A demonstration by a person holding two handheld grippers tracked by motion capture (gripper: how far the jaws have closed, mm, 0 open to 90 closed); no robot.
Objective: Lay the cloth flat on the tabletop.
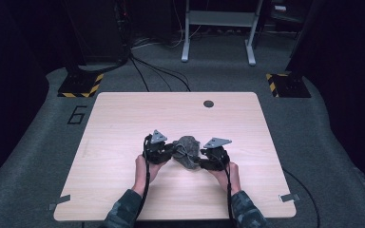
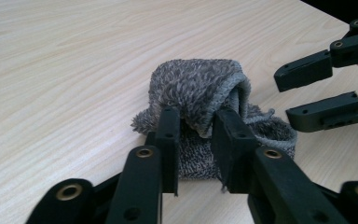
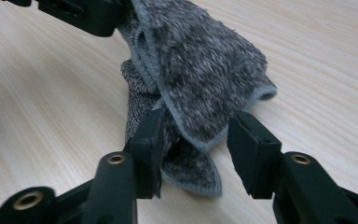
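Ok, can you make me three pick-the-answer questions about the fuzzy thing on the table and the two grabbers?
1. Where is the grey fuzzy cloth?
A. between the two grippers
B. at the table's far edge
C. on the floor

2. What colour are the jaws?
A. white
B. black
C. yellow

3. What is the right gripper doing?
A. clamped tight on the cloth
C. jaws apart around a cloth edge
B. lying far from the cloth

Answers: 1 A, the high view shows the cloth between the left gripper and the right one. 2 B, both pairs are black. 3 C, gaps show beside the cloth.
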